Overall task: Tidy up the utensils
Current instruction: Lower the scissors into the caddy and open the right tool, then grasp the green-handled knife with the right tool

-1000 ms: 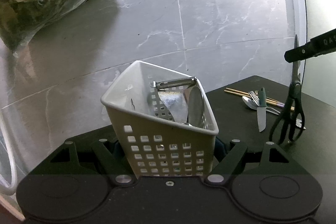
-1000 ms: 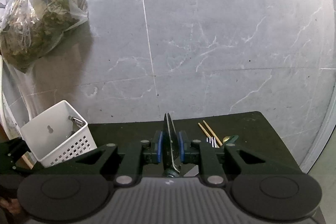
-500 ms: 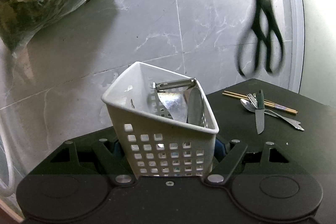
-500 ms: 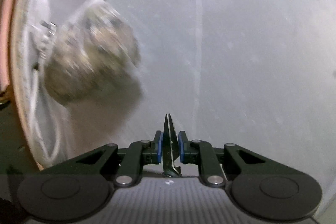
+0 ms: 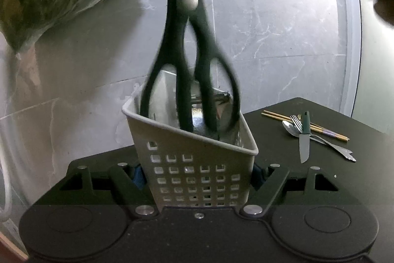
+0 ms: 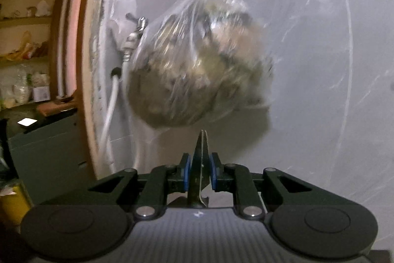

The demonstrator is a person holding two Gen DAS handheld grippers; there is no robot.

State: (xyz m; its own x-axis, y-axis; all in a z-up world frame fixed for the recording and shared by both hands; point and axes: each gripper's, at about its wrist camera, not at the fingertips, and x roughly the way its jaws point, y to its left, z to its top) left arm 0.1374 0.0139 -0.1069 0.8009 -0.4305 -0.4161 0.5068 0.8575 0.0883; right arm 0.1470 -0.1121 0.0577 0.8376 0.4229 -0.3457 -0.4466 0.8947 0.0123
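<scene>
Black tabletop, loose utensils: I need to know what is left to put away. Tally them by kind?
Wooden chopsticks: 2
Steel fork: 1
Steel spoon: 1
Dark-handled knife: 1
Total: 5

Grey marble-veined wall tiles [image 5: 283, 24] with thin grout lines; black tabletop [image 5: 320, 179] set against wall; clear plastic bag [image 6: 197, 61] of dried greenish matter hanging on wall; metal tap [image 6: 138, 27] with white hose [image 6: 108, 112] beside bag; wooden door frame [image 6: 83, 46] at left; dim room with cluttered shelves [image 6: 27, 24] beyond.
</scene>
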